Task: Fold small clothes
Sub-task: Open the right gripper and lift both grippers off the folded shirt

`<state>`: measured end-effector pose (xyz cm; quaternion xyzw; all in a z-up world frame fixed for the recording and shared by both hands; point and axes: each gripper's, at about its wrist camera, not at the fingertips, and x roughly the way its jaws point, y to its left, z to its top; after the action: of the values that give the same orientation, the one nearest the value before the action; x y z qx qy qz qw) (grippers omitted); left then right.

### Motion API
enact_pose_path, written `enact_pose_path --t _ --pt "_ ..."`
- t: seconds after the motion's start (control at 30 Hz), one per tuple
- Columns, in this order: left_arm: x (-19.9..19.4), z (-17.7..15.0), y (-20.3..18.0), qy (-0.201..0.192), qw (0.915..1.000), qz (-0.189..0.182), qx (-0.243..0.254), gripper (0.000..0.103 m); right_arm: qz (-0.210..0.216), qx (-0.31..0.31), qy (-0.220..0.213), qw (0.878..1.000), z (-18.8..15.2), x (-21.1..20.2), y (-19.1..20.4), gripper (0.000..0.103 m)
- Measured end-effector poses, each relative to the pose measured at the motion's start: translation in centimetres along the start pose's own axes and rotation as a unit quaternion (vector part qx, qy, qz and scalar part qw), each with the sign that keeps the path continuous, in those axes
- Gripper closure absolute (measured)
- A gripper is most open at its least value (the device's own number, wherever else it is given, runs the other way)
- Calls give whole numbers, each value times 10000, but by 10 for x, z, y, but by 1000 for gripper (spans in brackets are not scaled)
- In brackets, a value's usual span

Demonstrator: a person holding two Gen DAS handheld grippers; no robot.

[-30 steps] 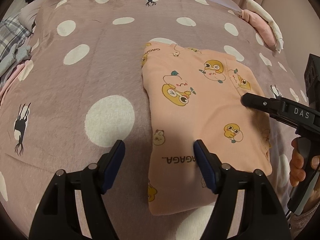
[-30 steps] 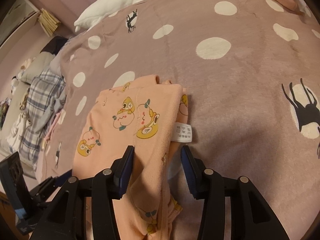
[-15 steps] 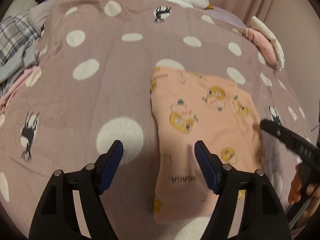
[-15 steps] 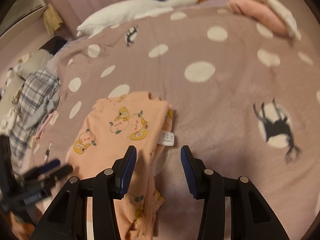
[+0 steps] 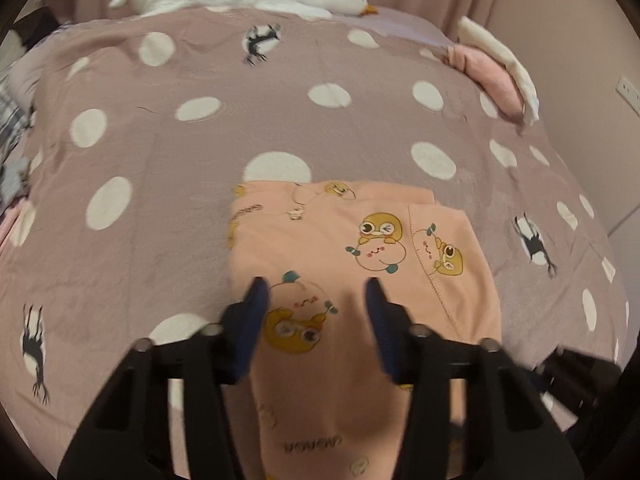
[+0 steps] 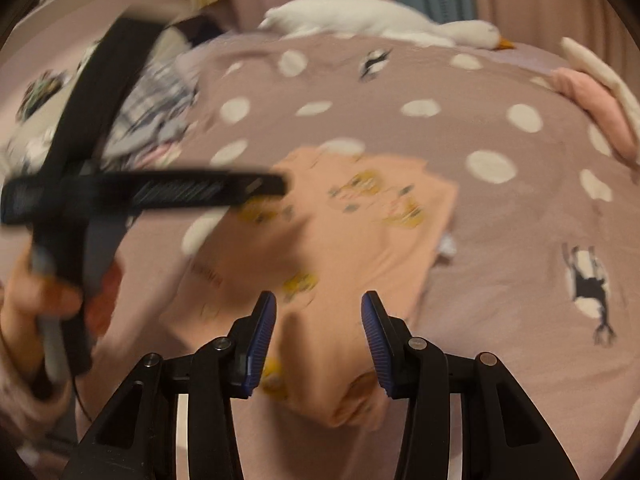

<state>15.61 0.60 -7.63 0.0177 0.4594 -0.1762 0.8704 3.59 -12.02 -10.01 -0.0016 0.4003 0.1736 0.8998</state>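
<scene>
While both grippers hover with jaws apart, holding nothing, the folded peach cartoon-print garment [image 5: 344, 280] lies flat on the polka-dot blanket [image 5: 200, 152]; left gripper [image 5: 314, 312] and right gripper [image 6: 318, 332] sit over its near end. Looks soft, light, floppy; best pinched at near edge corners

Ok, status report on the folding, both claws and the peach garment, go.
Left claw open, over the peach garment. Right claw open, nothing gripped. Garment lies folded on the dotted blanket. Nothing in the way.
</scene>
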Motion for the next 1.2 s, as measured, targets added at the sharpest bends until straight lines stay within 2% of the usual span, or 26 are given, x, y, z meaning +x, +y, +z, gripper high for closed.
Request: enact_pose_path --t 0.03,0.13,0.27,0.37,0.43,0.5,0.67,0.77,0.9,0.97,1.2 --pt "8 2 0 88 10000 10 29 67 -11 -62 54 10000 -3 4 2 61" --pt "24 3 2 271 9996 68 5 67 -118 -252 185 9994 -11 13 7 65" --pt "41 3 4 463 9989 95 3 67 -104 -355 335 9988 -16 18 7 66" --pt "39 3 1 431 9990 130 51 67 -81 -513 442 9977 -13 18 8 66" --pt "32 2 2 374 9992 93 35 67 79 -320 450 9984 -6 15 1 66" --pt "24 -1 5 297 9995 53 3 65 221 -39 264 9994 3 10 -8 66" --pt "-5 -20 10 109 9999 53 -18 65 -170 665 -278 9973 33 10 -44 66" --pt "-17 -36 9 67 9999 66 43 65 -290 747 -368 9961 44 19 -50 66" --pt "-19 -58 4 132 9993 212 269 65 -429 915 -163 9947 52 42 -55 66" --pt "-15 -64 4 205 9990 233 311 64 -570 988 79 9934 50 53 -57 66" --pt "-17 -71 7 246 9995 170 105 62 -614 1102 164 9919 48 42 -56 66"
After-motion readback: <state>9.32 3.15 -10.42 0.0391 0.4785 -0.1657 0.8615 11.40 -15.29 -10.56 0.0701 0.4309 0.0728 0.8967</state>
